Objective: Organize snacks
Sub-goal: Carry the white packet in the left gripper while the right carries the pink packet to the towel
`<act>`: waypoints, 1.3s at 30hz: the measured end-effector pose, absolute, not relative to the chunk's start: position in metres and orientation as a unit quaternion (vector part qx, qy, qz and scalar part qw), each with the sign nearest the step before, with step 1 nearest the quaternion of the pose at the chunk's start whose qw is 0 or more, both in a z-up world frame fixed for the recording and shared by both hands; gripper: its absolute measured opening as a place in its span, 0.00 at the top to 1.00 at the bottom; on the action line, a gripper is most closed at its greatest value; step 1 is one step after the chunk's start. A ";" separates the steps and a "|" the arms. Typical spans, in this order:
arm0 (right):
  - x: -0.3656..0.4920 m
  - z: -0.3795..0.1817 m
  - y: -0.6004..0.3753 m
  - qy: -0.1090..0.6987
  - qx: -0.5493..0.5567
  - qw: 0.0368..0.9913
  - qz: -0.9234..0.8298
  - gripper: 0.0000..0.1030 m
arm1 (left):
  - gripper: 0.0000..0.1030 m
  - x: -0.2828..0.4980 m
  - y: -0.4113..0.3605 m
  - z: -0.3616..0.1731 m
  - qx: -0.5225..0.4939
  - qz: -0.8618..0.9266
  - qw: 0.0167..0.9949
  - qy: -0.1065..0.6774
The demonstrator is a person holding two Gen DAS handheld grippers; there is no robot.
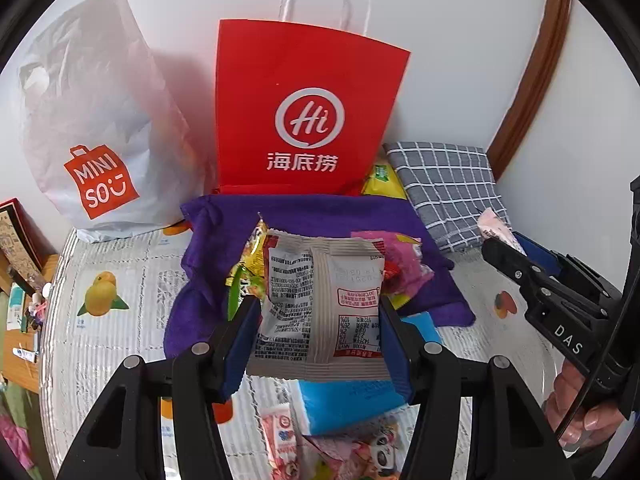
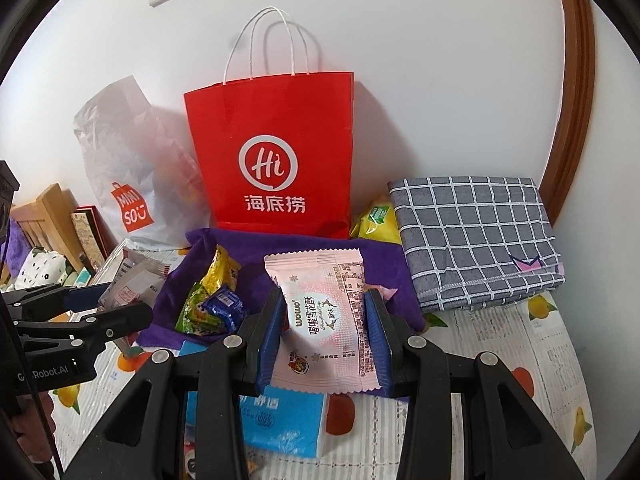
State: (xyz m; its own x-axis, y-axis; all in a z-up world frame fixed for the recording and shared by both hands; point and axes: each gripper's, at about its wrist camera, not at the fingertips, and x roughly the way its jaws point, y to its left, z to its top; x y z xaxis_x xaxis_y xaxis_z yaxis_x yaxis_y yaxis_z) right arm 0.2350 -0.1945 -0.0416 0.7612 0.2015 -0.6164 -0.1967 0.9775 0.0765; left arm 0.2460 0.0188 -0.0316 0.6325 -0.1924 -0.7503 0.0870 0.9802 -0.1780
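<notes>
While the left gripper [image 1: 318, 320] squeezes a grey printed snack packet [image 1: 320, 304], the right gripper [image 2: 326, 340] pinches a pink snack packet [image 2: 326, 316]; both packets' bottom edges hide blue tissue pack [image 2: 280, 420] at six o'clock.

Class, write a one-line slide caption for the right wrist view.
Right gripper holds a pink snack packet before a red paper bag.

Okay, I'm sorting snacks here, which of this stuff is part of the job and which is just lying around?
Part of the job:
- grey snack packet in the left tongs
- pink snack packet in the right tongs
- loose snacks on the purple cloth
- red paper bag, probably

Lying about:
- checked cloth
- white Miniso bag
- blue tissue pack
</notes>
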 end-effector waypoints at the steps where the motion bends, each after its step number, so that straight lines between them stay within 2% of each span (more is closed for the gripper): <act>1: 0.239 -0.042 -0.194 0.329 0.003 0.938 0.106 0.61 | 0.46 0.248 0.020 -0.032 -0.063 -0.076 0.901 0.422; 18: 0.288 -0.055 -0.181 0.341 0.000 0.933 0.114 0.61 | 0.46 0.290 0.024 -0.051 -0.047 -0.070 0.895 0.438; 39: 0.343 -0.107 -0.164 0.397 -0.005 0.912 0.107 0.61 | 0.46 0.347 0.016 -0.093 -0.011 -0.055 0.879 0.473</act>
